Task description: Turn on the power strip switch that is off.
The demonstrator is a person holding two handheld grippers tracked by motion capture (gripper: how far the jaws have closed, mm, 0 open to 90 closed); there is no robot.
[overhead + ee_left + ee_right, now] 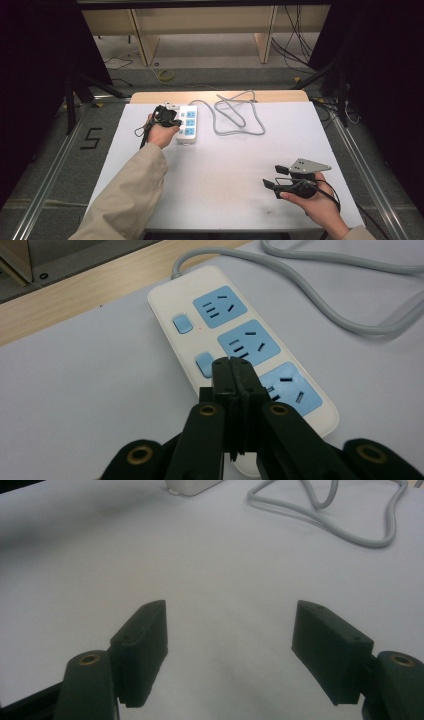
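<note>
**A:** Two claws up. Where's the left one relative to the strip?

**B:** My left gripper (233,371) is right over the white power strip (239,345), jaws pressed together, nothing between them. In the left gripper view the closed tips sit at the middle blue switch button (203,364), just beside the middle blue socket (248,343). Whether the tips touch the button I can't tell; they overlap its edge from this angle.

**A:** And the strip itself?

**B:** Lying flat at the far left of the white table (220,165), long axis running away from me. Three blue sockets in a row, switch buttons on one side. Its grey cable (240,117) leaves the far end and loops across the table's far middle. In the high view my left hand (160,132) comes in from the near-left side of the strip, gripper against its left edge.

**A:** Right side?

**B:** My right gripper (272,177) is well apart from the strip, at the near right of the table, jaws spread wide, bare table between them. In its own view the strip's corner (192,486) and the cable loop are far off at the top.
</note>
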